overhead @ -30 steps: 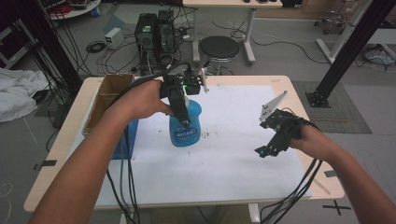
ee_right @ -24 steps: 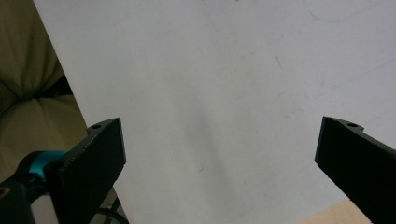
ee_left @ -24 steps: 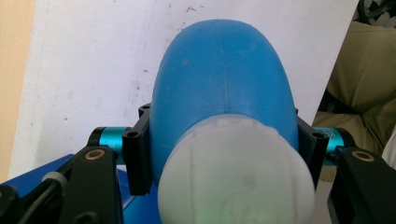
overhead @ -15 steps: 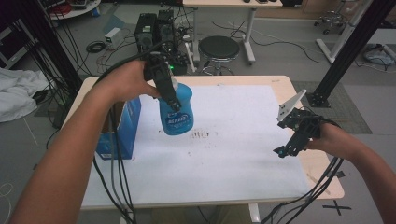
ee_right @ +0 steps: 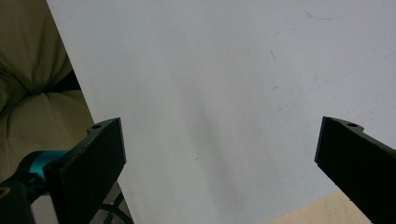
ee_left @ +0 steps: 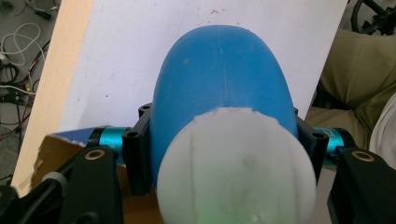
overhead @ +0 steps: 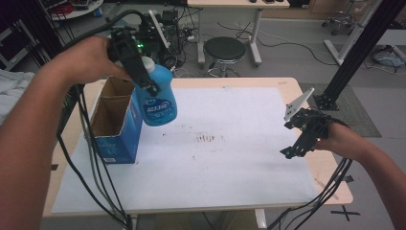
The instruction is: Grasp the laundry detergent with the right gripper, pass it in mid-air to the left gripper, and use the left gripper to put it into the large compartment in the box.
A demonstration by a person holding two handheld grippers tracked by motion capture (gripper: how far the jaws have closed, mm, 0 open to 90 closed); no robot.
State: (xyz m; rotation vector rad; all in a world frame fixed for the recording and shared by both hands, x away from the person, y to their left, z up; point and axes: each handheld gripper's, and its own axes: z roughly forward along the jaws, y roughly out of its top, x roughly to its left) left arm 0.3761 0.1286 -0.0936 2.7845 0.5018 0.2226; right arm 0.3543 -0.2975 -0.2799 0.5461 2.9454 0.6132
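High view showed the left tool [overhead: 143, 76] clamped on a blue detergent bottle [overhead: 157, 98] with a white cap and printed label, hanging tilted in the air above an open cardboard box [overhead: 115, 127] on the table [overhead: 230, 158]. The right tool [overhead: 299, 139] stood wide, holding nothing.

High view is looking forward and down over the white table mat [overhead: 230, 158] from above, while both gripper views are looking down close along their jaws, each sharing that mat [ee_left: 121, 56] [ee_right: 224, 93].
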